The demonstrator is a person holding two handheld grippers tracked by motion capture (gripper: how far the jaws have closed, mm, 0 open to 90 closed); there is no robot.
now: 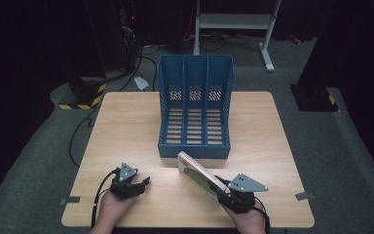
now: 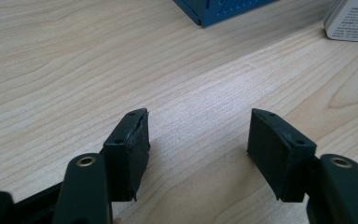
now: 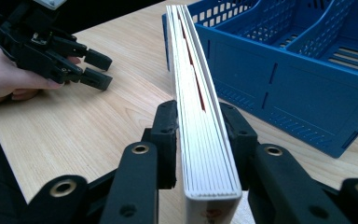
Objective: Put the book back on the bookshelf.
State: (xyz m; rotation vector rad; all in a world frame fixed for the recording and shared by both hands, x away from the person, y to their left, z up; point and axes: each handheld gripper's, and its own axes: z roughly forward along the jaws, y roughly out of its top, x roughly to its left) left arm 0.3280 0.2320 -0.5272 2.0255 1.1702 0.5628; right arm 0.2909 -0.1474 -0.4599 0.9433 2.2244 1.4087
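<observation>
A thin white book point(image 1: 199, 176) with a green cover is held on edge, slanting up off the table toward the blue rack. My right gripper point(image 1: 220, 187) is shut on it near its lower end. In the right gripper view both pads press the book's point(image 3: 200, 93) page edge and cover from either side of the right gripper point(image 3: 198, 112). My left gripper point(image 1: 143, 184) rests low over the table at the front left. It is open, and between the jaws of the left gripper point(image 2: 198, 123) there is only bare wood. A corner of the book point(image 2: 352, 21) shows at the far right.
A blue three-slot file rack point(image 1: 195, 148) lies in the middle of the wooden table point(image 1: 126, 126), its open slots facing up, just beyond the book. Its front wall point(image 3: 298, 107) is close to the right of the book. The left gripper point(image 3: 91, 70) sits across the bare wood.
</observation>
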